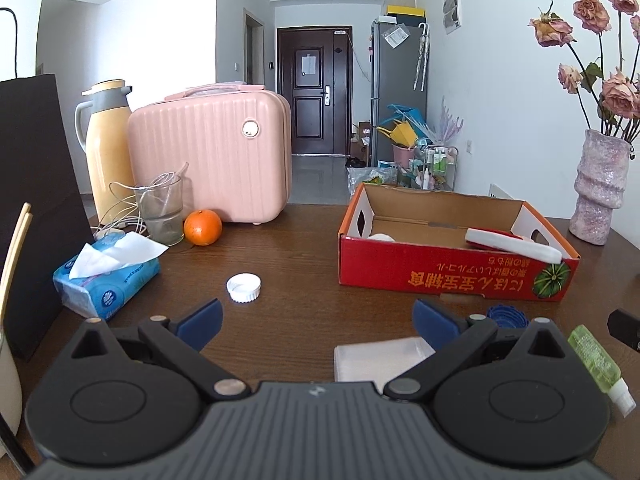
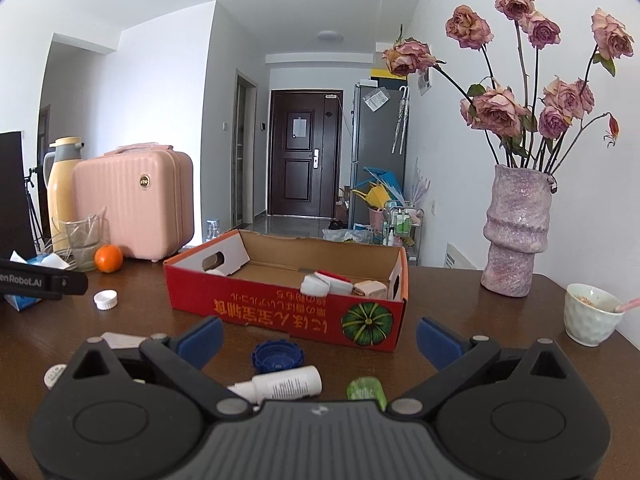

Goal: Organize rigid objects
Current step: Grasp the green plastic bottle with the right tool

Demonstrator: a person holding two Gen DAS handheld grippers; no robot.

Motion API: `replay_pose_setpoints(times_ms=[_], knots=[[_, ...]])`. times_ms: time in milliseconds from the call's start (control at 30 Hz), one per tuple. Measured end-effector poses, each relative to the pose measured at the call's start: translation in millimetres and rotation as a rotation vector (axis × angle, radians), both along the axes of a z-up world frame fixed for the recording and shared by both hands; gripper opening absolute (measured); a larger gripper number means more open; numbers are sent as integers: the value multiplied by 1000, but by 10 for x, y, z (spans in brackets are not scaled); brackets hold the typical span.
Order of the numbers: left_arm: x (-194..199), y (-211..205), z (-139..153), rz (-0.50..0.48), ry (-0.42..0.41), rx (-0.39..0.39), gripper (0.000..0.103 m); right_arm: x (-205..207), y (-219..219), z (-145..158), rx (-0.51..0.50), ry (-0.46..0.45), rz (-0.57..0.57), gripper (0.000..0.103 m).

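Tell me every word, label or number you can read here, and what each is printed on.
"enRobot.AI": white letters, start cut off, on the black left gripper seen from the right wrist view.
Upside-down yellow Asian characters on the red cardboard box: too distorted to read.
Small print on the white plastic bottle: too small.
Logo on the blue tissue pack: unreadable.

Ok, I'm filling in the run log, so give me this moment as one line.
left gripper open, empty | right gripper open, empty | red box partly filled | white cap, blue cap, white bottle, green bottle on table
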State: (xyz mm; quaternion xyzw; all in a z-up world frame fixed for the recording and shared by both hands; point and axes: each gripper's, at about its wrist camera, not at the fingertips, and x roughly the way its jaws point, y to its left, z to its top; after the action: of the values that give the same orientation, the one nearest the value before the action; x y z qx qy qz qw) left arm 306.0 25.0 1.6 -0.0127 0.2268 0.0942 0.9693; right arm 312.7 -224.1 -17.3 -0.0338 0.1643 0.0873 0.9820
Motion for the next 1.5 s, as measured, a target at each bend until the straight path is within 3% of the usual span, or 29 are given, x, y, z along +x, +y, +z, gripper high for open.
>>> replay_pose_setpoints(times_ms=[233, 533, 833, 1100, 1300, 1367, 1433, 1500], knots=[[-199, 44, -124, 0, 29, -18, 103, -157, -74, -190, -14, 41, -30, 102], [-199, 99, -164, 3, 40, -38, 103, -169, -107, -208, -14, 61, -18, 101], [-177, 161, -181, 1, 52, -61, 103, 103, -367, -421, -30, 217, -10, 100], [-136, 168, -221, 16, 69, -55, 103, 551, -388, -623, -24, 346, -25, 83], [-99, 172, -255, 20, 88, -52, 103, 738, -373, -656, -1, 377, -21, 70], [-85, 171, -265, 21, 94, -51, 103, 794, -329, -682, -19, 386, -32, 46], [-78, 179, -270, 22, 96, -52, 103, 797, -313, -673, -16, 384, -42, 31], [-73, 179, -272, 21, 97, -52, 103, 772, -302, -674, -16, 381, -49, 31]])
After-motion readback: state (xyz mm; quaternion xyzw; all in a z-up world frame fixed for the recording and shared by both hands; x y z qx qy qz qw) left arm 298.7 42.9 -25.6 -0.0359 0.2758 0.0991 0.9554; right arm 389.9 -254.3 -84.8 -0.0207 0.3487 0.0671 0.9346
